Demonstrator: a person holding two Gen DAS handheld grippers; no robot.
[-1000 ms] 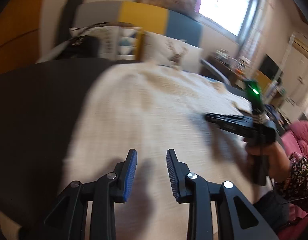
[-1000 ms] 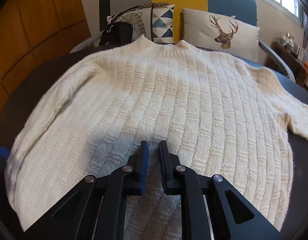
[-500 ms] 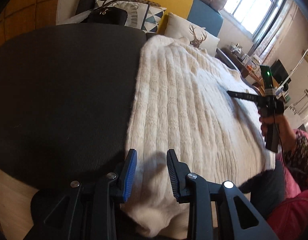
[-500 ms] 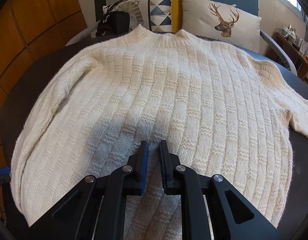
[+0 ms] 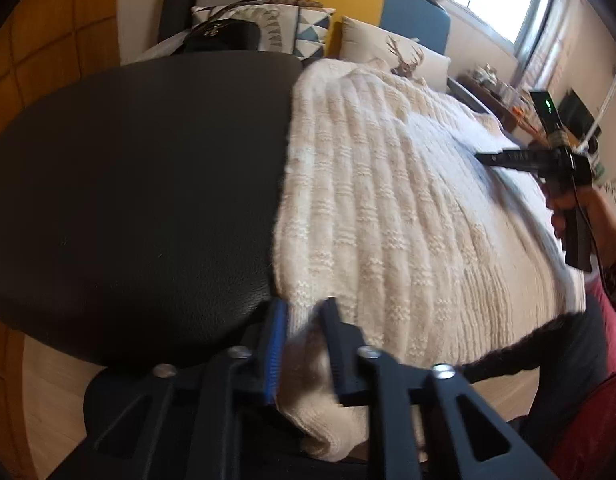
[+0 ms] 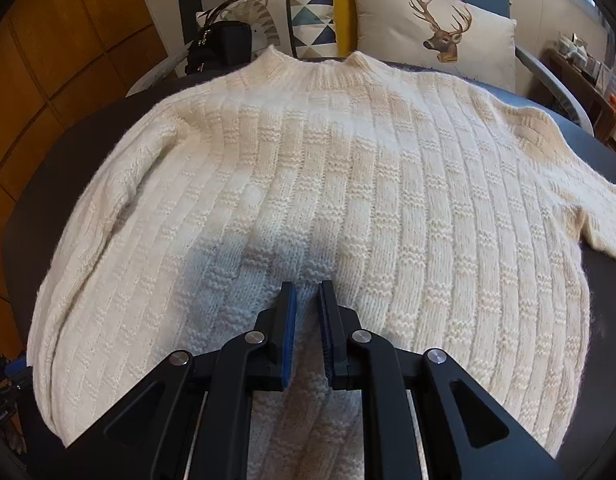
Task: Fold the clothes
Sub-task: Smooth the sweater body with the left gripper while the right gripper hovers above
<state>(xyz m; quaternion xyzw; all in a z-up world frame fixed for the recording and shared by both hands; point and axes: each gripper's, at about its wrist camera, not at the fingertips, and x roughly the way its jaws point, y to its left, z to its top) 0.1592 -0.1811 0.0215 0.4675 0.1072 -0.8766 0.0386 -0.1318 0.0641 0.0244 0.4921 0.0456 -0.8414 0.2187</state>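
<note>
Left wrist view: the left gripper (image 5: 302,344) is closing its jaws on the near left cuff of the cream sweater (image 5: 388,216), where half a second earlier they were standing wide apart above the same corner. Knit is now bunched between the blue pads, and the fabric appears pinched. This suggests the sleeve grasp is being secured, so the first fold, carrying the sleeve in over the body, looks ready to begin. The gripper is pitching steeply downward, having dropped lower and closer to the cuff than a second ago.

Right wrist view: the right gripper (image 6: 307,332) is showing no change from the earlier frames. Its jaws are standing nearly closed, with a ridge of knit at the sweater's (image 6: 328,184) near hem between the pads; whether they are truly clamping it cannot be told. It is also angling down, held by a hand (image 5: 568,208) at the right of the left wrist view.

The sweater is lying flat, front up, on the dark round tabletop (image 5: 140,184), hem near, collar far, sleeves spread. Beyond the tabletop, a black handbag (image 6: 220,46) and a deer-print cushion (image 6: 436,32) are resting on a sofa.
</note>
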